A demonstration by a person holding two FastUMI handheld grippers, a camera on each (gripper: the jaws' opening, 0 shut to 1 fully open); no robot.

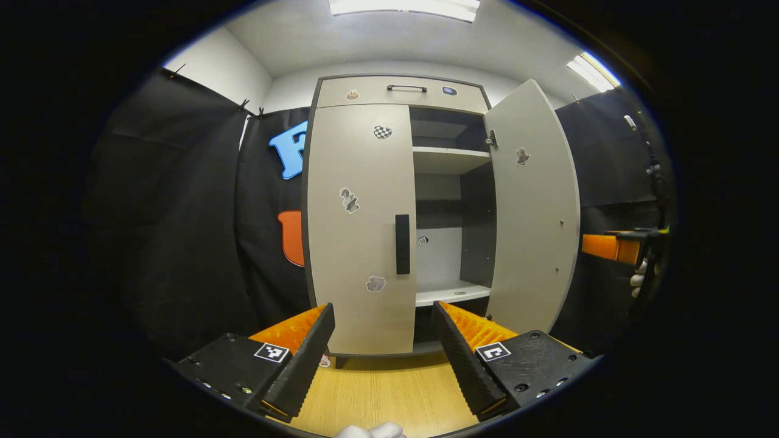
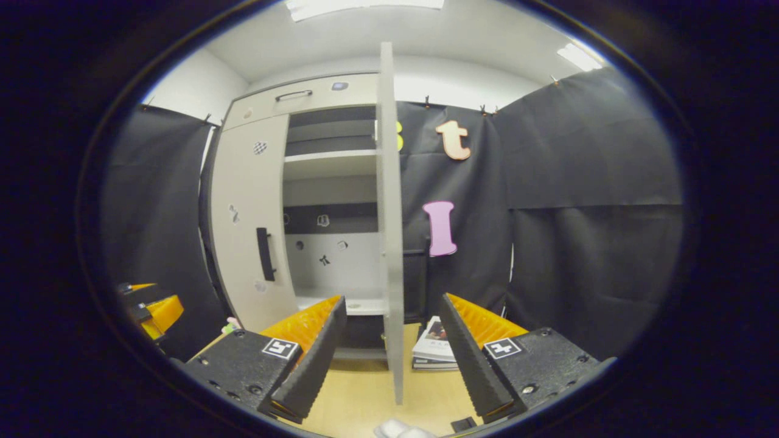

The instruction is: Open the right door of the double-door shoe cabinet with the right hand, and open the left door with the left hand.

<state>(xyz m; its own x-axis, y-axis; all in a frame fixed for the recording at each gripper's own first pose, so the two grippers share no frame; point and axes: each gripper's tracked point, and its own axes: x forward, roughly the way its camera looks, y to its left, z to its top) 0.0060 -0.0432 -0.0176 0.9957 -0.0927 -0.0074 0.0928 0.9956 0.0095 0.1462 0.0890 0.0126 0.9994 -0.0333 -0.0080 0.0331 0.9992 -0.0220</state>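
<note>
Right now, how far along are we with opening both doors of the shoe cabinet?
About halfway. Done: the right door stands swung wide, showing the shelves. In hand: the left gripper, open and holding nothing, faces the left door, short of its black handle. Left: that door is shut and must be pulled open. The right gripper is open, beside the right door's edge.
</note>
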